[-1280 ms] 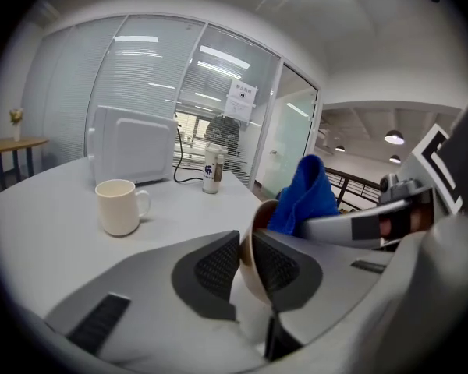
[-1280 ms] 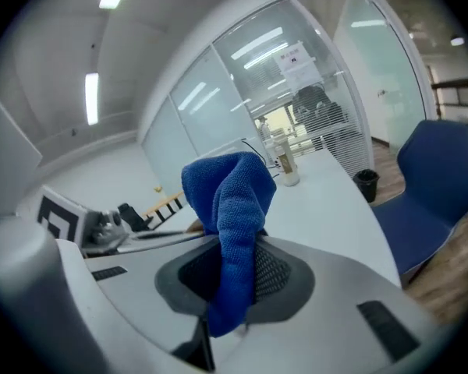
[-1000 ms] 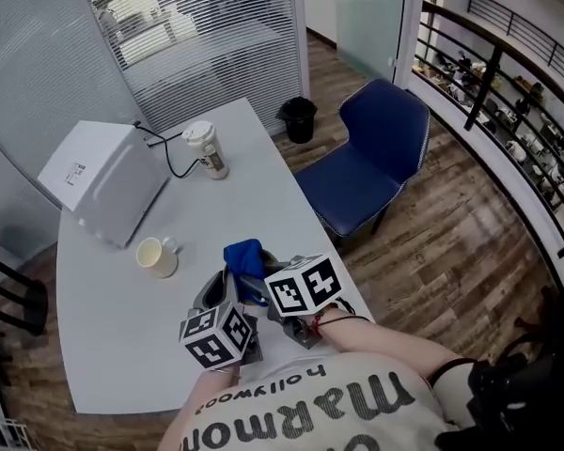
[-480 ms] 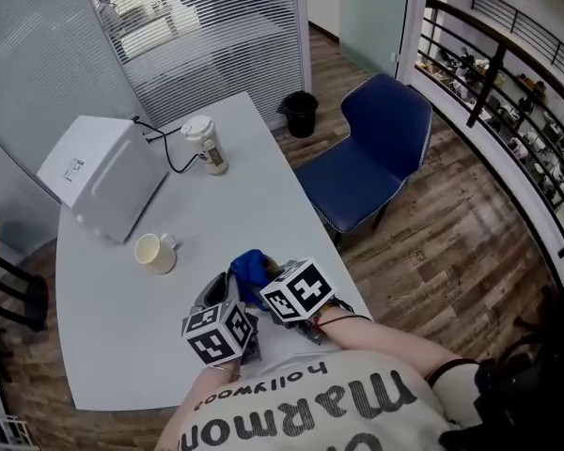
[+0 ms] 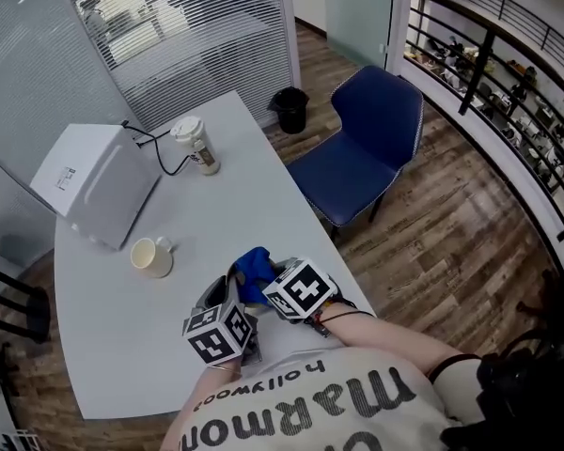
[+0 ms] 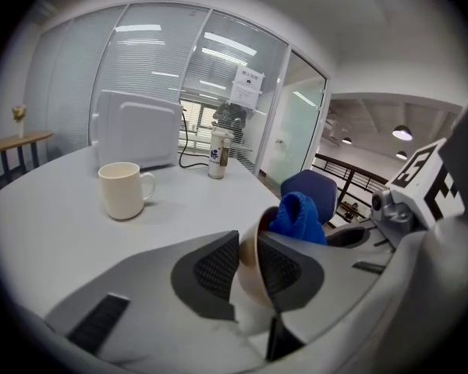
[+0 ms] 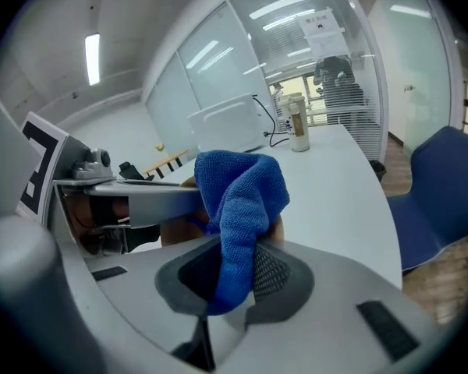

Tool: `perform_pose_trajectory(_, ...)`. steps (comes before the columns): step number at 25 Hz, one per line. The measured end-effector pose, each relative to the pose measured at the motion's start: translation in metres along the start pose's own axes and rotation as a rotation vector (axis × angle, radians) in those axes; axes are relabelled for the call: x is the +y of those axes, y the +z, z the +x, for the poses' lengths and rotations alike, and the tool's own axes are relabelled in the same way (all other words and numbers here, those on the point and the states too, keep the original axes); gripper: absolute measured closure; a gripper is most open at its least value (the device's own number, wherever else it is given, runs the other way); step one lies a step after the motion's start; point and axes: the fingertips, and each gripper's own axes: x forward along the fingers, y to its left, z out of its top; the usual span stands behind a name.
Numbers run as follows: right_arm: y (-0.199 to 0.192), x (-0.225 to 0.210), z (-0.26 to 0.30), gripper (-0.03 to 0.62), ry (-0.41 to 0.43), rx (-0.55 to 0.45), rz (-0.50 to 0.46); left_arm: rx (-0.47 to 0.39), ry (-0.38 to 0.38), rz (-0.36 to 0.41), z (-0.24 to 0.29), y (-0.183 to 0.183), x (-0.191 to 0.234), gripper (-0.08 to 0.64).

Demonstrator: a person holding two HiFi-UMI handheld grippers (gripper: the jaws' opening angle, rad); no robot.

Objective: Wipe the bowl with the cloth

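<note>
Blue cloth (image 5: 254, 263) now lower in bowl (image 6: 248, 249), right gripper (image 7: 234, 275) clamping it, left gripper (image 6: 246, 275) clamping rim.

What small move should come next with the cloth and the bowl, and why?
Probably sweep the right claw round the inside of the bowl. The left claw is shut on the bowl's wall, holding it steady. The right claw is shut on the blue cloth, whose bunched end already sits at the bowl's mouth.

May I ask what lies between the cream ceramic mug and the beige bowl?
Only bare white table lies between cream ceramic mug and beige bowl, per the left gripper view.
</note>
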Motion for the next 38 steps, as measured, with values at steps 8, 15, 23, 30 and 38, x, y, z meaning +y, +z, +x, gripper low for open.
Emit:
perform_pose_trajectory(8,0.012,-0.017,-0.007,0.531,-0.109,-0.048,-0.117,0.002,-0.035,-0.007,0.002,0.004,0.0,0.489)
perform_pose_trajectory(15,0.024,-0.029,-0.017,0.531,-0.147,-0.111,-0.121,0.027,-0.061,-0.017,0.003,-0.001,-0.002,0.486)
perform_pose_trajectory(23,0.064,0.0,-0.039,0.531,0.062,-0.304,0.113,-0.045,0.006,-0.164,0.002,0.013,0.021,0.522)
perform_pose_trajectory(30,0.069,0.032,-0.032,0.531,0.161,-0.326,0.248,-0.132,0.015,-0.179,-0.004,0.03,0.012,0.523)
perform_pose_trajectory(38,0.055,0.029,-0.022,0.532,0.097,-0.26,0.275,-0.19,-0.046,-0.261,-0.011,0.042,-0.001,0.492)
